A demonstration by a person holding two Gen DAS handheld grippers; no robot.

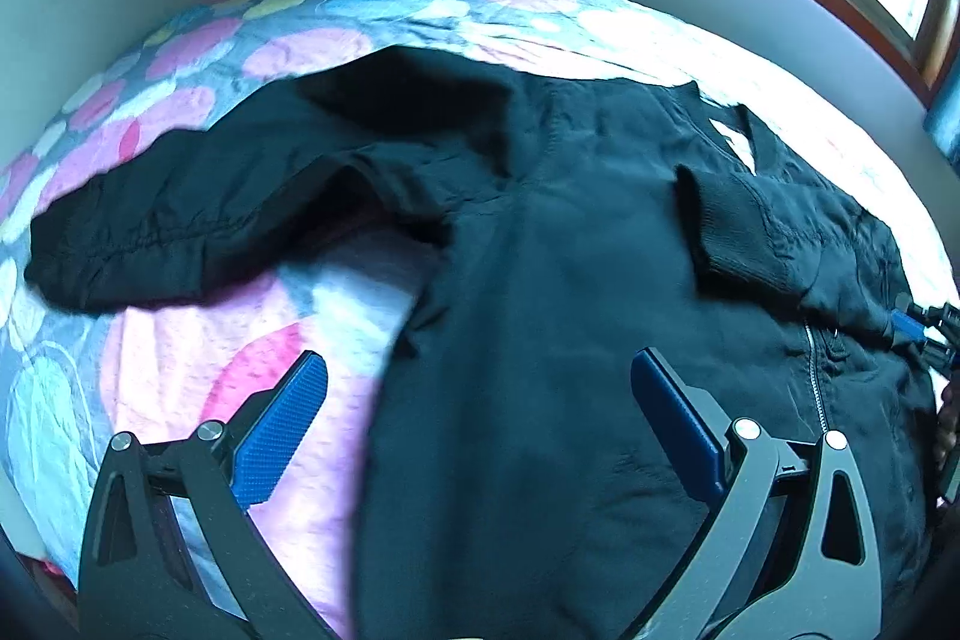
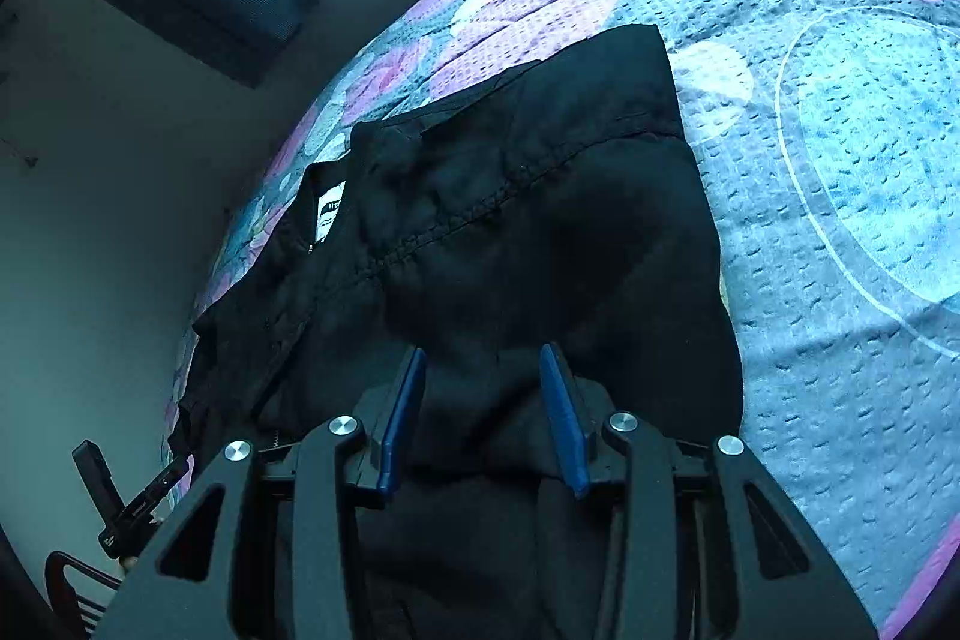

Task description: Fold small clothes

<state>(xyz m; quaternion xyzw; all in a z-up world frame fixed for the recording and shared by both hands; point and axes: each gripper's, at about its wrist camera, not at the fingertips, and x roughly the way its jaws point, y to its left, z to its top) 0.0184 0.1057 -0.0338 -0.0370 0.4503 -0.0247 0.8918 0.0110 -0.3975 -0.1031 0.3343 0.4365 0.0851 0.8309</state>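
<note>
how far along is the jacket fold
Done: one sleeve with its ribbed cuff already lies folded across the black jacket on the floral bedspread. In hand: nothing is gripped; the left gripper is wide open and the right gripper stands open over the fabric. Left: the other sleeve still sprawls out sideways, and the body is unfolded.

black jacket (image 2: 540,232) on floral bedspread (image 2: 840,160) | right gripper (image 2: 483,412) jaws apart over its fabric

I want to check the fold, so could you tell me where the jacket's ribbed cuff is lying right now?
In the left wrist view the ribbed cuff lies on the jacket body, right of centre, just above the zip.
</note>
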